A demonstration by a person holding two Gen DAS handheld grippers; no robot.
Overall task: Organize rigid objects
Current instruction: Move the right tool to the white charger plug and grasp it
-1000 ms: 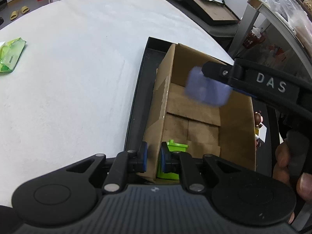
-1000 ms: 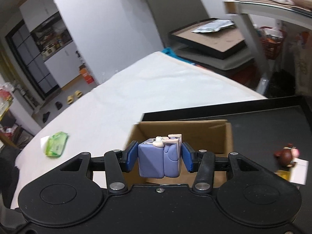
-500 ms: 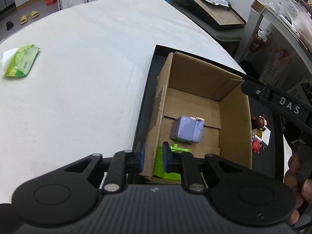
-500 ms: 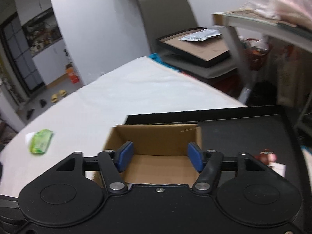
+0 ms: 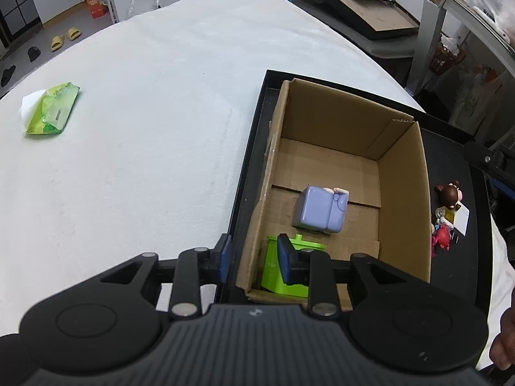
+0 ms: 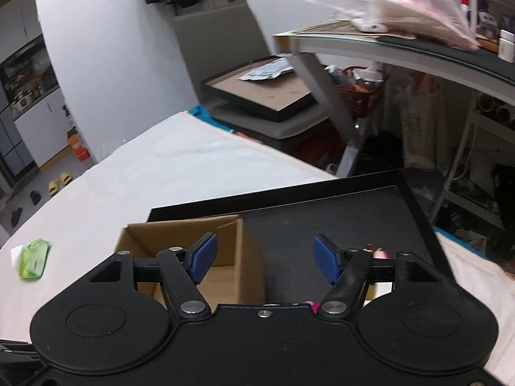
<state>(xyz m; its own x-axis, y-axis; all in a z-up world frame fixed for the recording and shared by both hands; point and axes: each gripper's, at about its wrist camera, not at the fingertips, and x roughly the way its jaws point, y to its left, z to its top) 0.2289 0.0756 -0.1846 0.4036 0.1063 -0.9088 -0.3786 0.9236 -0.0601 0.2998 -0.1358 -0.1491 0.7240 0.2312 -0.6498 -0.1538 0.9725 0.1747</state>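
Observation:
An open cardboard box (image 5: 402, 193) stands on a black tray (image 5: 254, 148). A lavender block toy (image 5: 320, 210) and a green toy (image 5: 273, 273) lie inside it. My left gripper (image 5: 254, 262) straddles the box's near left wall (image 5: 257, 225), jaws a little apart, one pad inside and one outside. My right gripper (image 6: 262, 259) is open and empty above the tray (image 6: 322, 222), right of the box (image 6: 180, 241). Small figurines (image 5: 447, 215) sit on the tray right of the box.
A green wipes packet (image 5: 51, 109) lies far left on the white table (image 5: 145, 128); it also shows in the right wrist view (image 6: 32, 259). A stacked framed board (image 6: 257, 96) and a cluttered shelf (image 6: 402, 48) stand beyond the table's far edge.
My right gripper opened and dropped the lavender block into the box, then drew back to the right. My left gripper's jaws loosened from the box wall.

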